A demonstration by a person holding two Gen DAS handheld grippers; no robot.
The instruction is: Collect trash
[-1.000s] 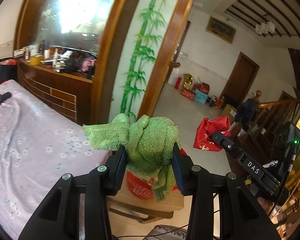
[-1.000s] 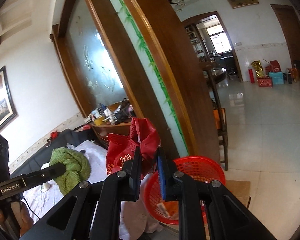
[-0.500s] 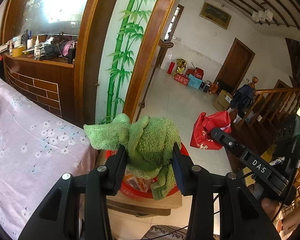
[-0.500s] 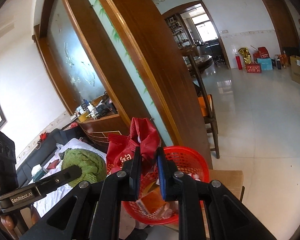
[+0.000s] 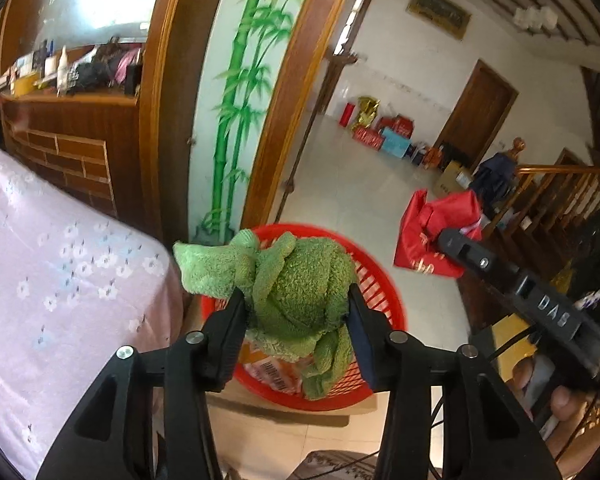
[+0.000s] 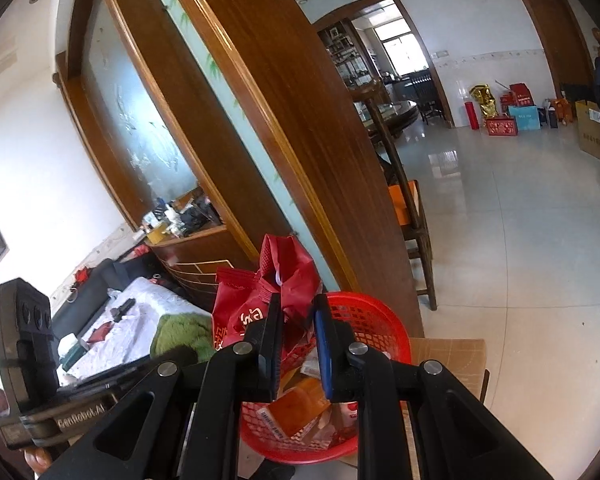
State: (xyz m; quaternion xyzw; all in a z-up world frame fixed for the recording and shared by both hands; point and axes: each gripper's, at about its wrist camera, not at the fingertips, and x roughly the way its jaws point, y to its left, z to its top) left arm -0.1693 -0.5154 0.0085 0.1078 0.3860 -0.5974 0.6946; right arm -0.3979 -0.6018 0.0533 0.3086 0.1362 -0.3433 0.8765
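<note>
Both tongs have travelled from beside the bed (image 5: 60,272) to a spot over the red plastic basket (image 5: 384,300), which now fills the near middle of each wrist view where a second ago only its rim peeked out. It sits on a low wooden stool (image 6: 456,354) and already holds wrappers and an orange packet (image 6: 300,400).

Over it, the left tongs (image 5: 296,320) carry the green towel (image 5: 296,280); their jaws have just been opening, and the towel has sagged lower, its tail hanging into the basket, though the pads look to be touching its sides.

At the right, the right tongs (image 6: 296,344) are clenched on the red gift bag (image 6: 260,300), held above the basket's left rim.

The towel's release looks under way; the bag should follow.
</note>
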